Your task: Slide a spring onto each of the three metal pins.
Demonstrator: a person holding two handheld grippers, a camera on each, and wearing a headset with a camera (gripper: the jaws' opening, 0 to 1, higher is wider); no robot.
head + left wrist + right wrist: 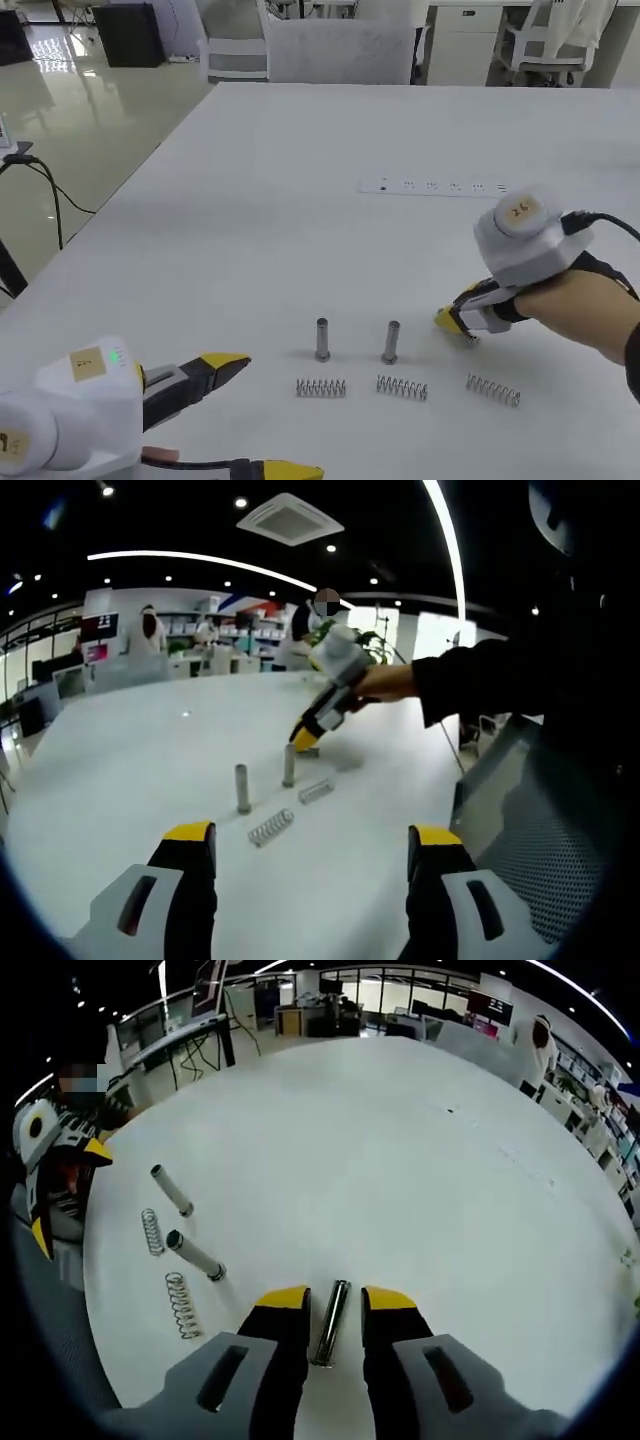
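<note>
Gaping wide, the left yellow-tipped tongs [312, 835] face two upright silver metal pins [322, 338] while the right tongs [336, 1298] sit narrow around another pin [330, 1322], grip hard to tell.

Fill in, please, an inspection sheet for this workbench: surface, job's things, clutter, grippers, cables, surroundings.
Surface: white table, flat and clean where it is bare.
Job's things: left pin and middle pin stand upright and bare; left spring, middle spring and right spring lie in a row before them; third pin stands between the right gripper's jaws.
Clutter: socket strip farther back.
Grippers: left gripper open, holding nothing; right gripper around the third pin, grip not certain.
Cables: black cable at the right gripper; floor cable.
Surroundings: chairs, glossy floor.
</note>
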